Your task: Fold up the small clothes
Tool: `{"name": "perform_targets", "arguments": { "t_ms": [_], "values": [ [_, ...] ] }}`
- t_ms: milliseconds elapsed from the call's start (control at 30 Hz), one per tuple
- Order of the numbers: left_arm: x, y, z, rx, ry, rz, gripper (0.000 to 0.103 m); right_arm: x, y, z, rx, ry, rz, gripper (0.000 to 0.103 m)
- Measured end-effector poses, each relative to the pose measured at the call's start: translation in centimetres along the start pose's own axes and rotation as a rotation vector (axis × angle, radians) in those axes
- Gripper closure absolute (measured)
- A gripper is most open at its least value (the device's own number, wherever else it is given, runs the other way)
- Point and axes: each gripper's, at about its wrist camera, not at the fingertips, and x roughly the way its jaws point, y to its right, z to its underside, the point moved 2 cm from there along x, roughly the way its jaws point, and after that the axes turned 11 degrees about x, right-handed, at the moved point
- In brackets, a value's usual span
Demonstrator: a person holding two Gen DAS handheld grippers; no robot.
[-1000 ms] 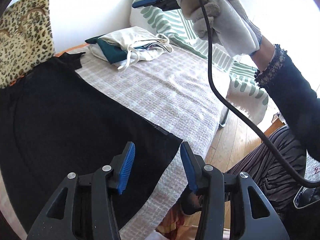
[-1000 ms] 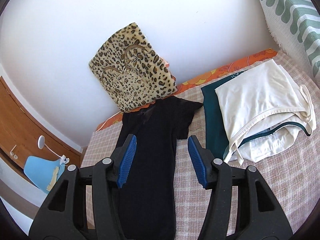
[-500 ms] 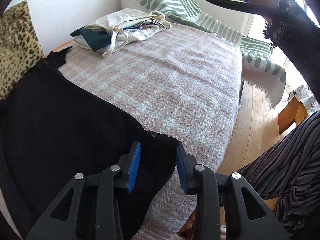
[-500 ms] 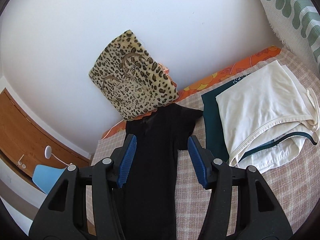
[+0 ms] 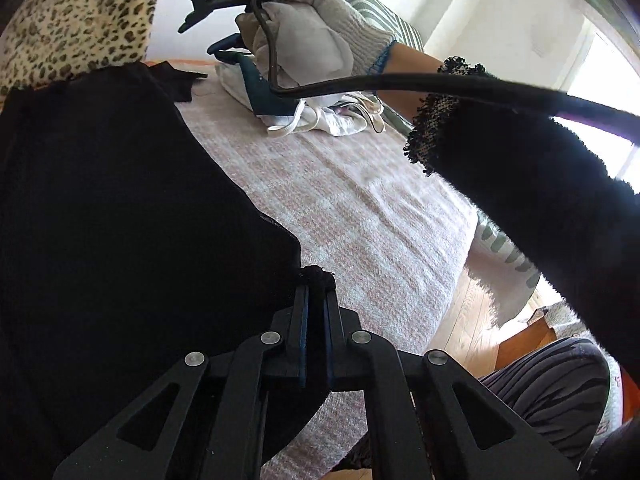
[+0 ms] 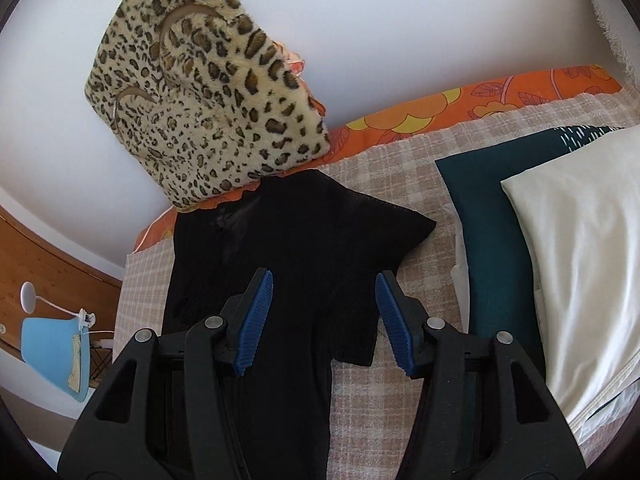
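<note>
A black top (image 5: 120, 200) lies spread on the checked bed cover (image 5: 360, 208). My left gripper (image 5: 316, 292) is shut on the near corner of its hem, and black cloth bunches up between the blue pads. In the right wrist view the top's (image 6: 304, 232) short sleeve points right, below the leopard cushion. My right gripper (image 6: 324, 304) hovers open just over that sleeve and shoulder, with nothing pinched. The left wrist view shows the same gripper (image 5: 212, 36) in a gloved hand (image 5: 312, 36) at the far end.
A stack of folded clothes (image 6: 560, 240), cream on dark green, lies right of the top. A leopard cushion (image 6: 208, 100) leans on the wall. A black cable (image 5: 440, 84) and a dark sleeve (image 5: 520, 184) cross the left view. The bed's edge drops to wooden floor (image 5: 464, 320).
My left jaws have closed onto the hem corner of the black top. The right gripper has come down and closer to the top's sleeve, still open.
</note>
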Motion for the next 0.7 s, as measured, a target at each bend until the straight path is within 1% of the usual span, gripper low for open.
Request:
{"name": "perform_targets", "arguments": {
  "t_ms": [100,200,267,333,433,500,700],
  "values": [
    [-0.1,-0.5,0.2,-0.029,0.011,0.013,0.099,2.9,1.1,-1.4,0.060,-0.003,0.056,0.047],
    [-0.2,-0.7,0.3,-0.046,0.016,0.026,0.099,4.9,2.0,-2.2,0.122,-0.022,0.063,0.047],
    [-0.2,-1.0,0.4,-0.053,0.018,0.034,0.099,5.9,1.9,-2.5,0.114,-0.025,0.091,0.047],
    [-0.2,-1.1,0.4,-0.057,0.023,0.036,0.099,6.7,1.8,-2.7,0.100,-0.028,0.137,0.047],
    [-0.1,-1.3,0.4,-0.080,0.029,0.053,0.099,7.3,1.7,-3.0,0.093,-0.015,0.184,0.047],
    [0.0,-1.2,0.3,-0.079,0.035,0.052,0.099,7.5,1.6,-3.2,0.095,-0.010,0.197,0.047],
    [-0.1,-1.0,0.5,-0.081,0.041,0.059,0.099,8.5,0.4,-3.4,0.001,-0.010,0.284,0.047]
  ]
}}
